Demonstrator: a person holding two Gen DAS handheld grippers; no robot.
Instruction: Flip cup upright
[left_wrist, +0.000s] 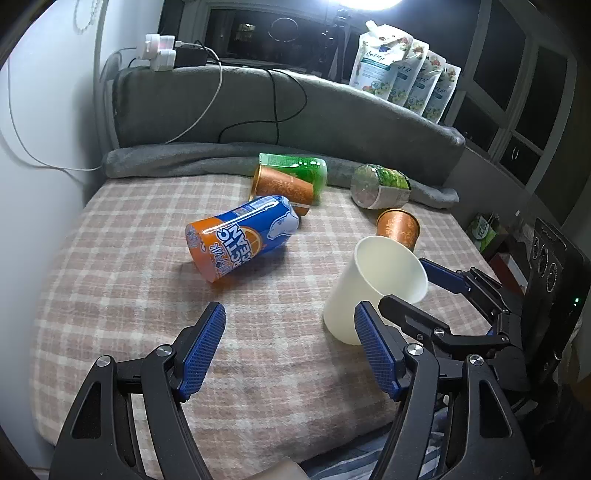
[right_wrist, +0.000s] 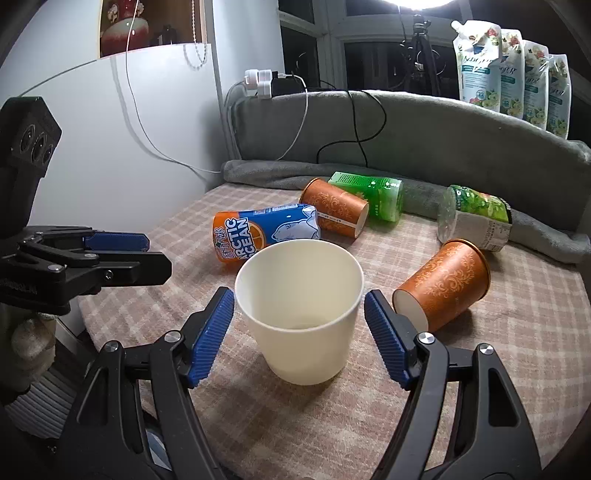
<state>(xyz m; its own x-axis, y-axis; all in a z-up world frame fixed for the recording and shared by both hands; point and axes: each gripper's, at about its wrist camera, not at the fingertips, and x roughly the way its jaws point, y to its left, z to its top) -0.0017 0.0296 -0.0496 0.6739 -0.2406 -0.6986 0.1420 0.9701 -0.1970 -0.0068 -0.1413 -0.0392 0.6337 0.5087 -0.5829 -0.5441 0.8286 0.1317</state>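
A white paper cup (right_wrist: 301, 314) stands upright, mouth up, on the plaid cloth (right_wrist: 517, 332). My right gripper (right_wrist: 299, 325) is open with a blue finger on each side of the cup, small gaps showing, not touching. In the left wrist view the same cup (left_wrist: 373, 288) looks tilted, with the right gripper (left_wrist: 397, 295) around it. My left gripper (left_wrist: 291, 350) is open and empty, to the left of the cup over bare cloth. It also shows in the right wrist view (right_wrist: 122, 251) at the left.
An orange paper cup (right_wrist: 443, 284) lies on its side right of the white cup, another (right_wrist: 336, 206) behind it. A blue-orange can (right_wrist: 266, 232), a green bottle (right_wrist: 373, 195) and a clear bottle (right_wrist: 476, 218) lie further back. A grey cushion (right_wrist: 443, 129) bounds the far side.
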